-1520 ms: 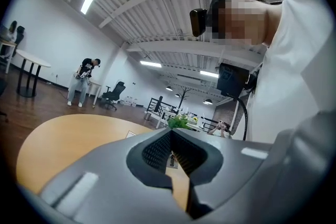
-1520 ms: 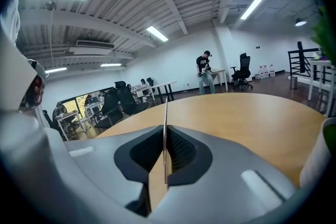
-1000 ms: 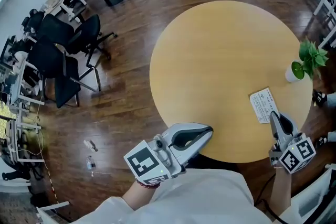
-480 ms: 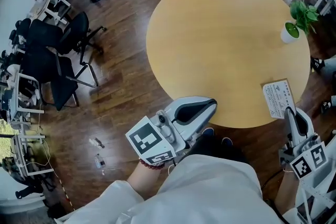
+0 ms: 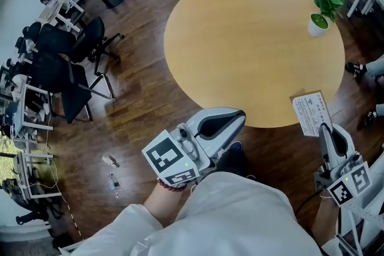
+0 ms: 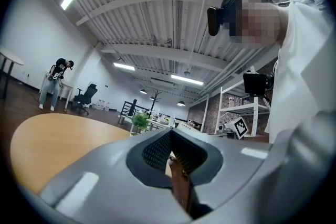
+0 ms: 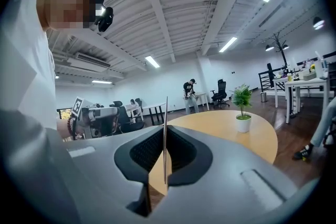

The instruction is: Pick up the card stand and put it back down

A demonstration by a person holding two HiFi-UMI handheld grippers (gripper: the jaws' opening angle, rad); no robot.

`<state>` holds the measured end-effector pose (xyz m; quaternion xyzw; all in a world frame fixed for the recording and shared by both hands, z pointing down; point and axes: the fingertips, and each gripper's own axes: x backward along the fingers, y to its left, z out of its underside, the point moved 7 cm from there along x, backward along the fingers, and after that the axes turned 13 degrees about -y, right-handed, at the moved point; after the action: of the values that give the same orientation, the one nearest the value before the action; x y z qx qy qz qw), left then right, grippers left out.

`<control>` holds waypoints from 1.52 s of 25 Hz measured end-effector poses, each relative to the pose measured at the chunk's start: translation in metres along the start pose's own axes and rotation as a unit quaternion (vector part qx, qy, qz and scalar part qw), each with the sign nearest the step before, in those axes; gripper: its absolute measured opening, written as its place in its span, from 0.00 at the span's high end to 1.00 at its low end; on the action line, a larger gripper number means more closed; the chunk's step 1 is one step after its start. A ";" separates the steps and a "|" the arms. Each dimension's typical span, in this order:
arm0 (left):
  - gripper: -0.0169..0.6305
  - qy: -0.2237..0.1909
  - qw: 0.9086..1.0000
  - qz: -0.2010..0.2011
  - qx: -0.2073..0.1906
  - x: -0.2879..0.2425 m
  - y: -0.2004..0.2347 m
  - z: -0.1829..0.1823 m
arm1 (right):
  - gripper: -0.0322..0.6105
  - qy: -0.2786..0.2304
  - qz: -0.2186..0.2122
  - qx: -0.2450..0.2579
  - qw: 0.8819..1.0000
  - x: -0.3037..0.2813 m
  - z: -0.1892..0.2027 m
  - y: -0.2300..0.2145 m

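Note:
The card stand point(image 5: 311, 112) is a white printed card. It hangs over the floor just past the near right rim of the round wooden table point(image 5: 240, 39). My right gripper point(image 5: 326, 128) is shut on its near edge. In the right gripper view the card stand point(image 7: 166, 123) shows edge-on as a thin upright line clamped by the right gripper point(image 7: 165, 139). My left gripper point(image 5: 240, 118) hovers off the table's near edge, shut and with nothing in it. The left gripper point(image 6: 170, 153) shows its pads meeting in its own view.
A small potted plant point(image 5: 321, 9) stands at the table's far right edge. Black office chairs point(image 5: 72, 63) and desks crowd the left side. A person's shoes point(image 5: 360, 66) show at the right, and another person point(image 6: 52, 84) stands across the room.
The right gripper has drawn the card stand off the tabletop toward me, past the table's rim. The left gripper has hardly moved.

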<state>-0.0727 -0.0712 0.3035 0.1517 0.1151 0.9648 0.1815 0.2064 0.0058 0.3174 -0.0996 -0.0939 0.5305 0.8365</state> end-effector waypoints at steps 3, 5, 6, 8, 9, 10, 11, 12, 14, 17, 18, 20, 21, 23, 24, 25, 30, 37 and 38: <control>0.97 0.001 1.000 -0.002 -0.005 -0.005 -0.059 0.010 | 0.92 -0.001 -0.004 -0.007 1.000 0.057 -0.004 0.001; 0.97 -0.002 1.000 -0.011 -0.004 -0.005 -0.091 0.019 | 0.92 -0.001 -0.011 -0.011 1.000 0.088 -0.001 0.001; 0.97 -0.003 1.000 -0.017 -0.002 -0.004 -0.107 0.024 | 0.92 0.000 -0.016 -0.013 1.000 0.102 0.001 0.001; 0.97 -0.001 0.999 -0.033 0.002 -0.002 -0.136 0.035 | 0.92 0.001 -0.024 -0.017 1.000 0.130 0.005 0.000; 0.97 0.001 0.999 -0.040 0.005 -0.001 -0.148 0.041 | 0.92 0.002 -0.025 -0.019 1.000 0.143 0.007 0.000; 0.97 0.002 0.999 -0.044 0.008 0.003 -0.156 0.048 | 0.92 0.004 -0.025 -0.019 1.000 0.154 0.011 0.000; 0.97 0.002 0.999 -0.045 0.010 0.011 -0.162 0.055 | 0.92 0.005 -0.022 -0.018 1.000 0.163 0.020 0.002; 0.97 0.000 0.999 -0.044 0.012 0.023 -0.163 0.064 | 0.92 0.004 -0.019 -0.015 1.000 0.169 0.032 0.007; 0.97 -0.006 0.999 -0.037 0.009 0.054 -0.160 0.076 | 0.92 -0.004 -0.016 -0.011 1.000 0.174 0.064 0.024; 0.97 -0.008 0.999 -0.042 -0.011 0.074 -0.170 0.057 | 0.92 -0.015 -0.037 -0.019 0.999 0.179 0.079 0.044; 0.97 -0.010 0.999 -0.041 -0.015 0.066 -0.179 0.048 | 0.92 -0.014 -0.042 -0.016 0.999 0.185 0.068 0.045; 0.97 -0.017 0.999 -0.026 -0.014 0.045 -0.198 0.041 | 0.92 -0.013 -0.041 -0.003 0.999 0.204 0.043 0.044; 0.97 -0.020 1.000 -0.015 -0.012 0.038 -0.206 0.040 | 0.92 -0.014 -0.040 0.002 0.999 0.212 0.035 0.046; 0.97 -0.023 1.000 0.004 -0.010 0.033 -0.218 0.039 | 0.92 -0.015 -0.042 0.008 0.999 0.221 0.030 0.056; 0.97 -0.024 1.000 0.011 -0.010 0.033 -0.223 0.038 | 0.92 -0.014 -0.045 0.009 0.999 0.222 0.031 0.062; 0.97 -0.026 0.999 0.018 -0.011 0.034 -0.227 0.037 | 0.92 -0.013 -0.048 0.010 0.999 0.223 0.032 0.068; 0.97 -0.036 0.998 0.046 -0.010 0.048 -0.236 0.031 | 0.92 -0.011 -0.063 0.014 0.998 0.219 0.032 0.095; 0.97 -0.044 0.998 0.038 0.003 0.083 -0.220 0.015 | 0.92 -0.019 -0.072 0.025 0.997 0.198 0.025 0.133; 0.97 -0.046 0.998 0.035 0.002 0.087 -0.218 0.014 | 0.92 -0.020 -0.073 0.027 0.997 0.196 0.026 0.138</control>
<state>-0.0769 0.1621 0.2776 0.2001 0.1031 0.9624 0.1522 0.1624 0.2428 0.3158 -0.0597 -0.1031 0.4723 0.8733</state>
